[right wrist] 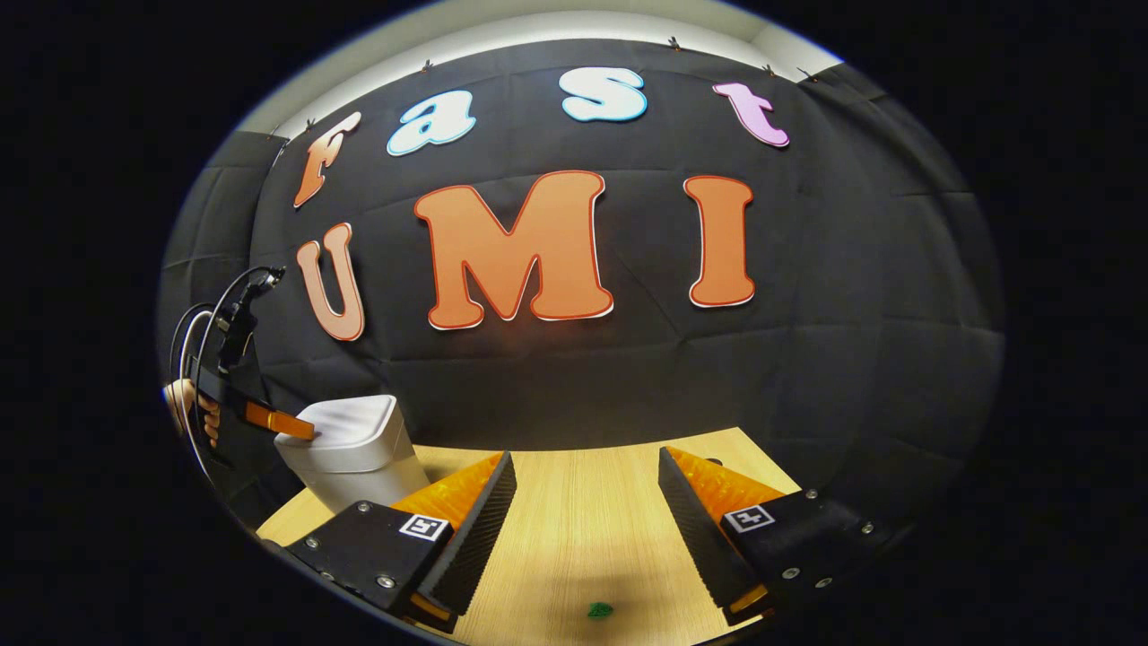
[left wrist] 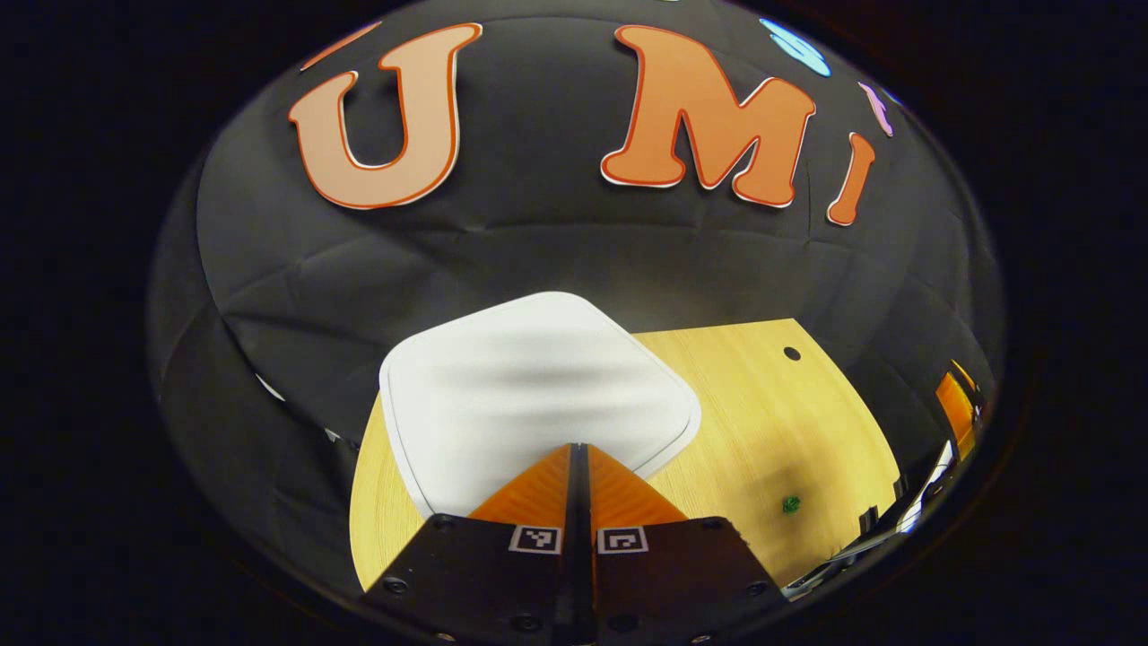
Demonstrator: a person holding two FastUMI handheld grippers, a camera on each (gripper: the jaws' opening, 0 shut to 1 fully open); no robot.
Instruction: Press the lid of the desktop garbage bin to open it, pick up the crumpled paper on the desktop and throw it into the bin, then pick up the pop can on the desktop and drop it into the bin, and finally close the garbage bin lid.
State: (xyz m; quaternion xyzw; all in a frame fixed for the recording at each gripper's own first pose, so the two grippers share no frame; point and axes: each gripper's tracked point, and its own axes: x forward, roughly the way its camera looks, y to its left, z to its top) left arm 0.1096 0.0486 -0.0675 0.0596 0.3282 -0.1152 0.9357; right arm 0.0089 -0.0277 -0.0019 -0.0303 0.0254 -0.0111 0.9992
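Note:
The white desktop bin (right wrist: 352,453) stands at the table's far left corner, its rounded lid (left wrist: 538,381) down flat. My left gripper (left wrist: 578,447) is shut with nothing between its fingers, and its tips rest on the near edge of the lid. In the right gripper view that left gripper (right wrist: 300,429) reaches in from the left onto the lid's rim, held by a hand (right wrist: 193,408). My right gripper (right wrist: 587,480) hovers open over the wooden table (right wrist: 583,538), to the right of the bin, holding nothing.
A small green scrap (right wrist: 599,610) lies on the table just under my right gripper, also visible as the green scrap (left wrist: 790,504) right of the bin. A dark round hole (left wrist: 792,353) marks the tabletop near the back wall.

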